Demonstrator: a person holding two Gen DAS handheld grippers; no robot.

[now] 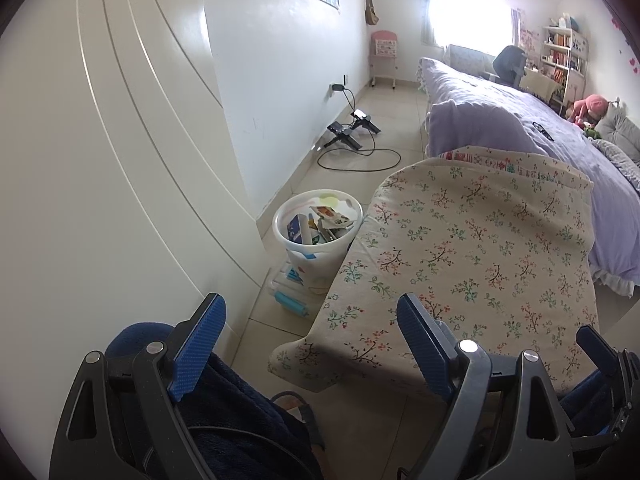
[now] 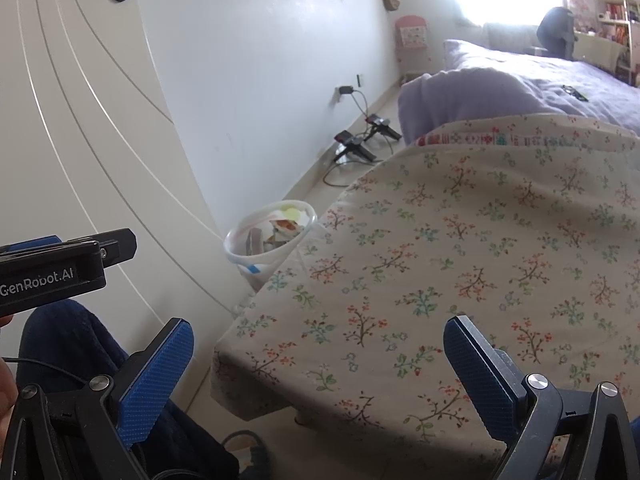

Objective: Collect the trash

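Note:
A white waste bin [image 1: 316, 236] full of paper and packaging scraps stands on the floor between the white door and the floral-covered table [image 1: 472, 256]. In the right wrist view the same bin [image 2: 268, 240] is partly hidden by the table [image 2: 460, 264]. My left gripper [image 1: 312, 344] hangs open near the table's front corner, nothing between its blue pads. My right gripper [image 2: 320, 364] is open too, above the table's front edge, empty. The left gripper's body [image 2: 60, 268] shows at the left edge of the right wrist view.
A white door [image 1: 120, 160] fills the left. Blue items [image 1: 290, 304] lie on the floor below the bin. Chargers and a black cable [image 1: 356, 136] lie by the wall. A bed with purple bedding [image 1: 520, 120] is behind the table. A person's dark blue clothing [image 1: 224, 420] is below.

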